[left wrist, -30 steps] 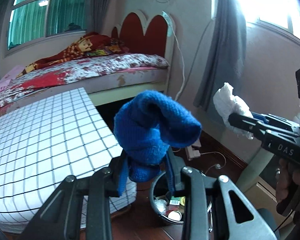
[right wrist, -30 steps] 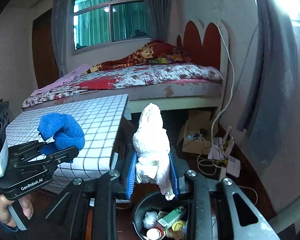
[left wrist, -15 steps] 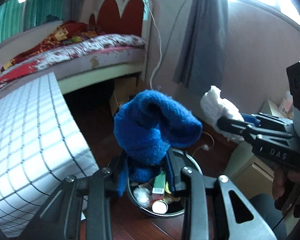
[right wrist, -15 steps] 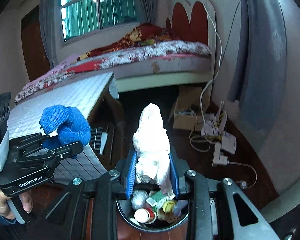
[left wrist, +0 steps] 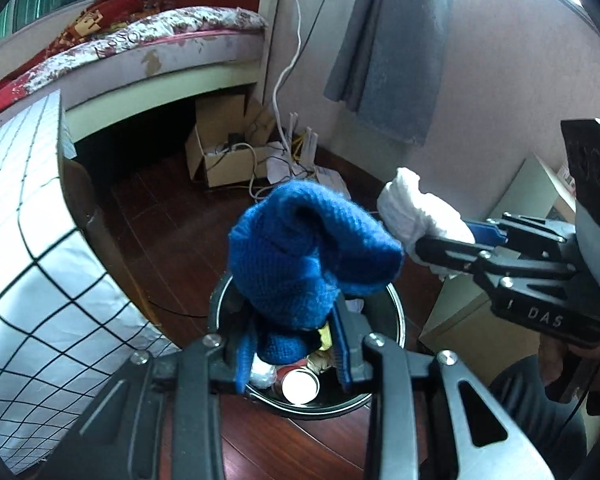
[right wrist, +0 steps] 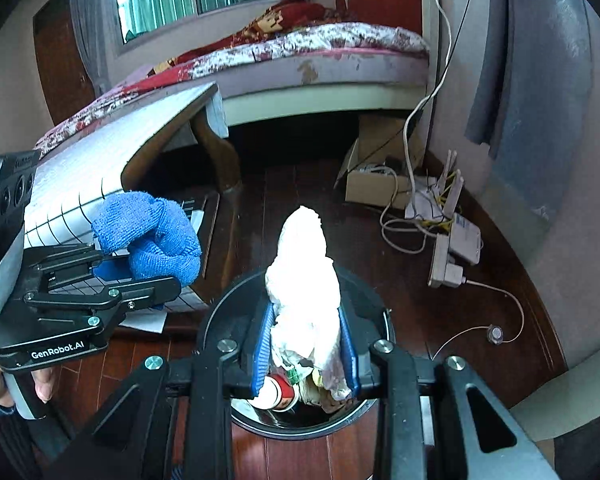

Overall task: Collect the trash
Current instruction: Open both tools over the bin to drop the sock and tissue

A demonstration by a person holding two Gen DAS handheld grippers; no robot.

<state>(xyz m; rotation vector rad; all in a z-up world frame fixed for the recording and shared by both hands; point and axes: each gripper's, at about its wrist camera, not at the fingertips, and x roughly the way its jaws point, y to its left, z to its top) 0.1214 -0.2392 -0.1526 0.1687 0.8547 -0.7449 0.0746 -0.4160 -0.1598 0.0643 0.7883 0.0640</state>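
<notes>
Both loads now over the bin — ready to drop.

My left gripper [left wrist: 292, 354] clenches the blue cloth [left wrist: 308, 256]; my right gripper [right wrist: 306, 350] clamps the white tissue wad [right wrist: 304, 276] — the trash bin [right wrist: 220, 320] has swung directly beneath.

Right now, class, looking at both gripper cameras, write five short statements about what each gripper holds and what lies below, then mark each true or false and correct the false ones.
1. The left gripper clamps a blue knitted cloth. True.
2. The right gripper is open and holds nothing. False: it grips a crumpled white paper wad.
3. The round black trash bin sits below both grippers. True.
4. The bin holds nothing. False: a can and wrappers lie inside.
5. The bin stands on a dark wooden floor. True.
</notes>
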